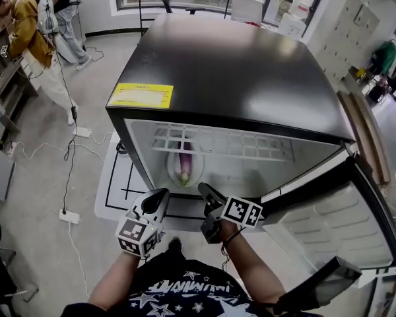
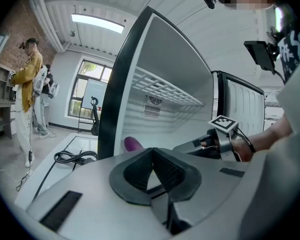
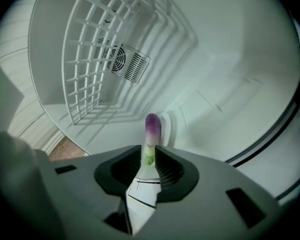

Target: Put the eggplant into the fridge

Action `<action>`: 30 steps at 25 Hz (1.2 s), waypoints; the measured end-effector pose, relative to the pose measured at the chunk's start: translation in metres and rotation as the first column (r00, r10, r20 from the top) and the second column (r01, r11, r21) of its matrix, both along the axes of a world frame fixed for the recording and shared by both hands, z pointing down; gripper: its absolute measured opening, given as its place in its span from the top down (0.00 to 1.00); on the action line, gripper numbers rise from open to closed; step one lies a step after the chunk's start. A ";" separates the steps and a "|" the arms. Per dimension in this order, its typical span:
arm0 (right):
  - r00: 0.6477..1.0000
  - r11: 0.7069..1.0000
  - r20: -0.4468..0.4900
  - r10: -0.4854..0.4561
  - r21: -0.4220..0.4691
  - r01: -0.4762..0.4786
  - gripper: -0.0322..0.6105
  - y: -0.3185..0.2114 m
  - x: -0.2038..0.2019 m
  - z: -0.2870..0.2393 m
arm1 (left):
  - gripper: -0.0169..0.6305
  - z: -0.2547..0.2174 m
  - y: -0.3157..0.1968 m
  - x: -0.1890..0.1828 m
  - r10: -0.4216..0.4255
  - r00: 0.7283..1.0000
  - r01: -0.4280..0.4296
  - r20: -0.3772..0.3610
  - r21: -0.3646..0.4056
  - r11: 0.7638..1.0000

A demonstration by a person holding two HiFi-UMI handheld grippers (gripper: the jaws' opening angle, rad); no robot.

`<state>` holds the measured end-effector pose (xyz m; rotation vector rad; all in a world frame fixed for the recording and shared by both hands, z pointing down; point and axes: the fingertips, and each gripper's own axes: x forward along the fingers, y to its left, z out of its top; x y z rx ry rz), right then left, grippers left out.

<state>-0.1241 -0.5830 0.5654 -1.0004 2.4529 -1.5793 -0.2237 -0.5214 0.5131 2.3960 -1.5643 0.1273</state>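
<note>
One eggplant [image 1: 185,164] lies on a plate [image 1: 171,171] inside the open fridge [image 1: 251,78], just beyond the right gripper [image 1: 206,191], in the head view, yellow label [image 1: 140,96] unreadable; left gripper view: left gripper [image 2: 152,151] pinched together, empty, eggplant ahead-left; right gripper view: jaws narrowly apart, eggplant just past them

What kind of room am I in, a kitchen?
Likely a lab or workshop, not a kitchen: a power strip and cables lie on the floor by the fridge, and lockers stand at the back.
</note>
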 end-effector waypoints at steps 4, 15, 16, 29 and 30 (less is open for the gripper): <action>1.000 1.000 0.031 0.003 0.011 -0.004 0.81 0.010 0.010 -0.007 | 0.96 -0.002 0.009 0.007 -0.004 1.000 0.004 -0.001 0.005 1.000; 0.999 1.000 0.047 0.020 0.019 -0.021 0.92 0.050 0.043 -0.012 | 0.96 -0.006 0.040 0.027 -0.021 1.000 0.021 0.010 -0.006 1.000; 0.999 1.000 0.047 0.019 0.022 -0.020 0.93 0.055 0.047 -0.012 | 0.96 -0.006 0.043 0.030 -0.021 1.000 0.021 0.012 -0.006 1.000; 0.998 1.000 0.066 0.015 0.018 -0.017 0.94 0.126 0.093 -0.014 | 0.96 -0.015 0.100 0.071 -0.013 0.999 0.013 0.034 -0.001 1.000; 0.998 1.000 0.066 0.016 0.014 -0.017 0.94 0.134 0.097 -0.013 | 0.96 -0.016 0.107 0.074 -0.014 0.999 0.014 0.035 -0.001 1.000</action>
